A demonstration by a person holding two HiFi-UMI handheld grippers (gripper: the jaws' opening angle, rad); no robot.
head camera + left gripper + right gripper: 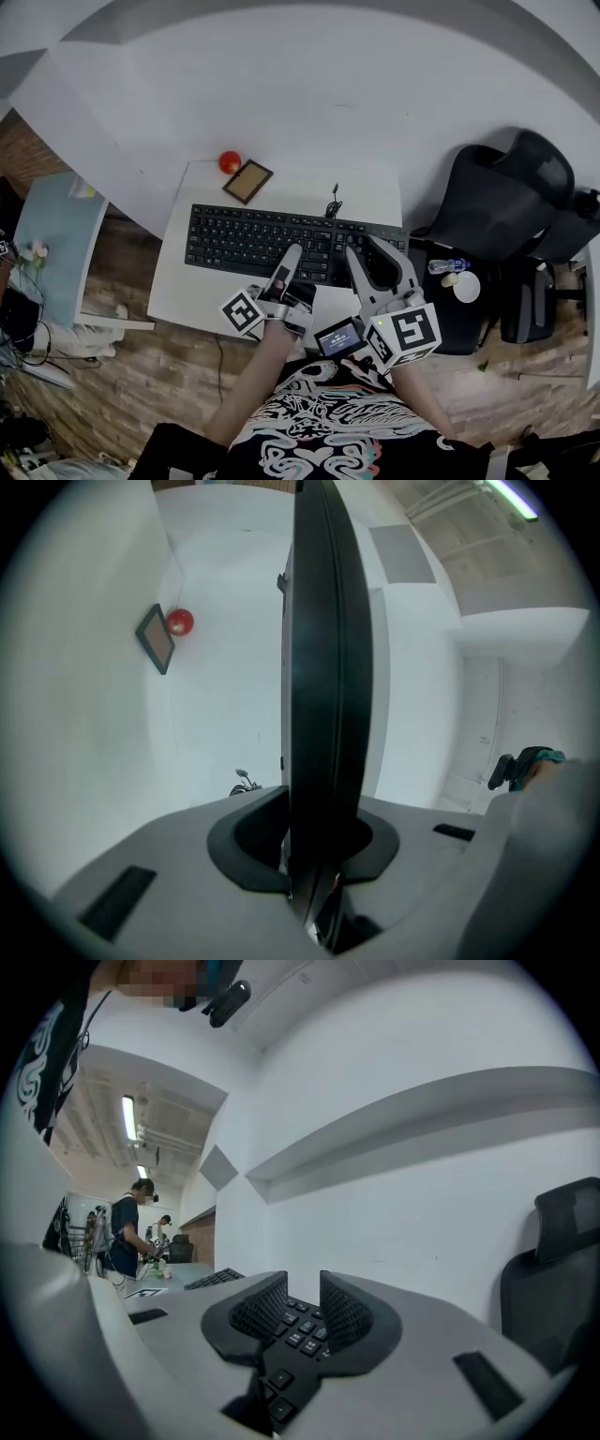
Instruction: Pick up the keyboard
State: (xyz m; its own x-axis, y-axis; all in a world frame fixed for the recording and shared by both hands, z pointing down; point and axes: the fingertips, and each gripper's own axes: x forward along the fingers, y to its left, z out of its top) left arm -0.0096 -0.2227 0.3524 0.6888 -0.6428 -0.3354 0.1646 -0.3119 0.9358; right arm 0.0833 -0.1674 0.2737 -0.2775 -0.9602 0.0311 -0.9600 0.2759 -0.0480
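Keyboard [253, 239] is the black full-size kind, stretched across the middle of the head view over a small white table [187, 291]. Whether it's off the tabletop is hard to tell from up there.

Left gripper [289, 258] comes in at the keyboard's near edge, a bit right of its middle. Its own view is rolled, so the keyboard [323, 667] runs up the frame as a thin dark slab, edge-on. The left gripper [316, 844] has both jaws closed tight on that edge, one on each face.

Right gripper [364, 248] sits over the right end of the board, with its jaws spread. In its own view the right gripper [302, 1297] has its ribbed pads standing apart. A patch of the keyboard's keys [300, 1330] shows in the gap, and the pads don't seem to be pressing on anything.

Further out, a cable [334, 202] comes off the keyboard's far edge. A red ball [230, 162] and a small brown-faced frame [247, 181] sit at the table's far left corner; both show at the upper left of the left gripper view too, ball [180, 622] just beside frame [155, 637]. A black office chair [506, 197] stands at the right of the head view, and its backrest [562, 1260] pokes in at the right edge of the right gripper view. A couple of people [127, 1232] stand way back on the left there.
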